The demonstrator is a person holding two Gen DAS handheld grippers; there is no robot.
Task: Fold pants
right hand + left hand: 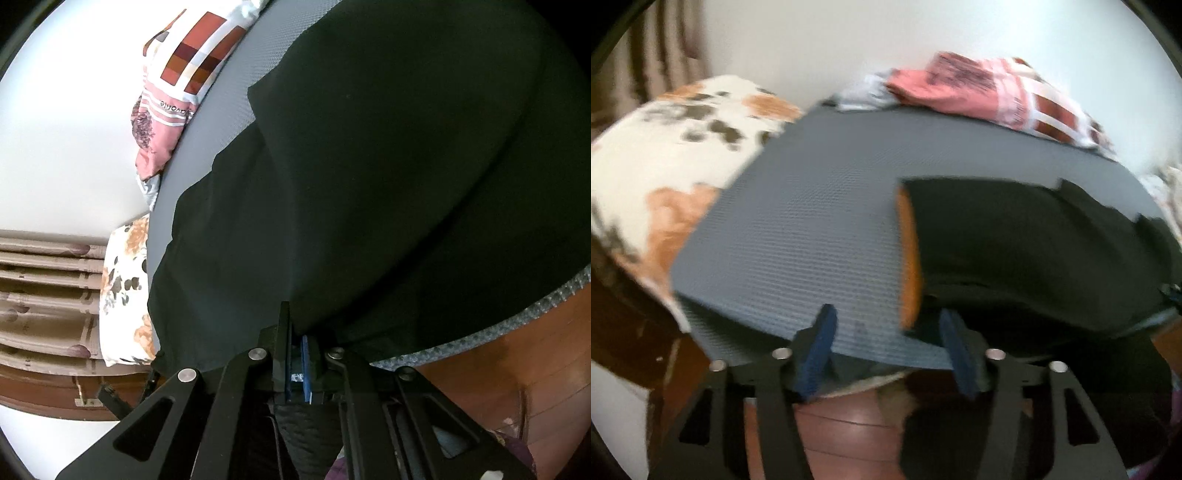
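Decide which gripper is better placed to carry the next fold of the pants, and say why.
Right. The right gripper is shut on the black pants, while the left gripper is open over the grey mat, holding nothing.

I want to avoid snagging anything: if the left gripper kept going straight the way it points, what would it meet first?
Probably the grey mat, just beyond the open left gripper; the black pants' orange-lined edge lies close to its right.

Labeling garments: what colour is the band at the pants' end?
Orange band on otherwise black pants, clearest in the left wrist view.
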